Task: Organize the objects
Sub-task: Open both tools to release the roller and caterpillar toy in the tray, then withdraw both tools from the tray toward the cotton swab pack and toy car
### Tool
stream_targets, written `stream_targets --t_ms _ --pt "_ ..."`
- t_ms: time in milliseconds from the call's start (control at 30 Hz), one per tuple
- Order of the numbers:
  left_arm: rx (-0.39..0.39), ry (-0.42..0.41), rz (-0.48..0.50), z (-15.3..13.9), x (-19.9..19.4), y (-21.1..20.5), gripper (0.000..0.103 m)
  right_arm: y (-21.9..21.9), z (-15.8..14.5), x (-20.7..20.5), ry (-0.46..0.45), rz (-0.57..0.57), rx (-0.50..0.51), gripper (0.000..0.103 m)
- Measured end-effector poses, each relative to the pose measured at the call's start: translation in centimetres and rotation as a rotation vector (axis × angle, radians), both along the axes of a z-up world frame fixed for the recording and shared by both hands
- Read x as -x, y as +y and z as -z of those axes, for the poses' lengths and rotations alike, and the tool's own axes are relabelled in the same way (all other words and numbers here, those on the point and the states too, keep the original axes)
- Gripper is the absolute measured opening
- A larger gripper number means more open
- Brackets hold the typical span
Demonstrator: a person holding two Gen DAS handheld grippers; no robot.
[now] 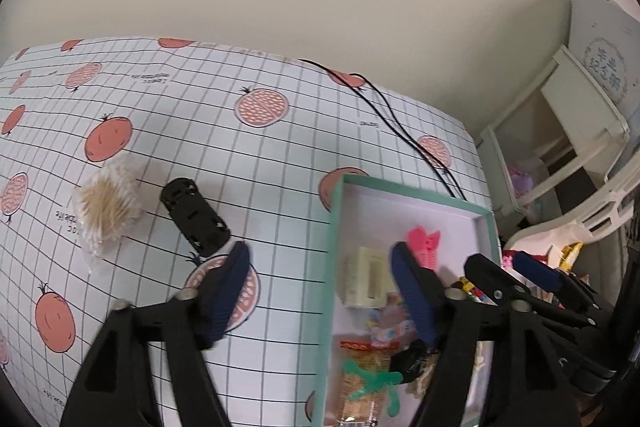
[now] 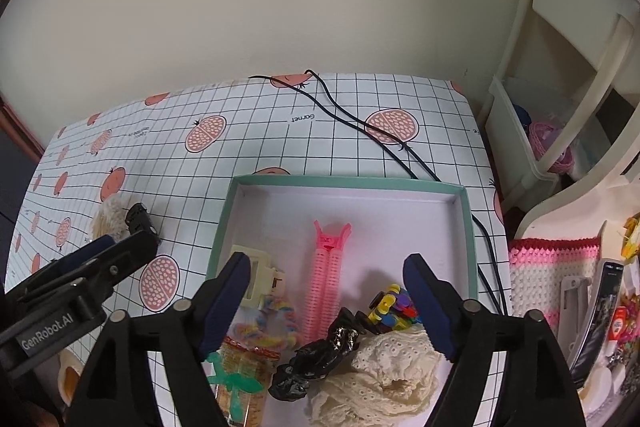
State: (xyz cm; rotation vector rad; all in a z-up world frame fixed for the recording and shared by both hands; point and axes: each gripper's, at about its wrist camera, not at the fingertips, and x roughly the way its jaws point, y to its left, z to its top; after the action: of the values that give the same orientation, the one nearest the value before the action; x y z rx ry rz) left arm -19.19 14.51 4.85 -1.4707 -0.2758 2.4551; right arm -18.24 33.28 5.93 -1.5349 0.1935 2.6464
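Lying diagonally, nose toward the near right, toy car [image 1: 195,217] faces the spread, empty left claw [image 1: 320,297].

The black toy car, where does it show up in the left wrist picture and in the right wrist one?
Left wrist view: black toy car lies left of centre on the tablecloth, right of the toothpick bag.
Right wrist view: far left, behind the left gripper.
Shared landmark: the green-rimmed box, to the car's right.

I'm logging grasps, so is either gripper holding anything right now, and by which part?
Nothing is held. The left gripper is open over the box edge; the right gripper is open above the box's contents.
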Motion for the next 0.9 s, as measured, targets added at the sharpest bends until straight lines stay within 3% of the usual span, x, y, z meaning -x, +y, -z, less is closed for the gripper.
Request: stream_targets --t_ms 167,233,300,900 --pt "0.017 0.014 -0.029 0.0 0.1 -0.6 0.082 -0.1 -0.2 0.0 0.014 -0.002 0.001 0.094" --pt "0.023 0.021 -0.037 0.0 0.2 -0.8 0.092 -0.2 -0.2 0.0 0.017 -0.004 0.0 0.099" --pt "0.027 0.027 -0.044 0.0 0.3 -1.0 0.093 -0.2 -0.2 0.0 0.019 -0.004 -0.002 0.101" --pt "0.064 0.034 -0.113 0.2 1.0 -2.7 0.098 -0.1 0.2 0.1 0.015 0.013 0.003 0.103"
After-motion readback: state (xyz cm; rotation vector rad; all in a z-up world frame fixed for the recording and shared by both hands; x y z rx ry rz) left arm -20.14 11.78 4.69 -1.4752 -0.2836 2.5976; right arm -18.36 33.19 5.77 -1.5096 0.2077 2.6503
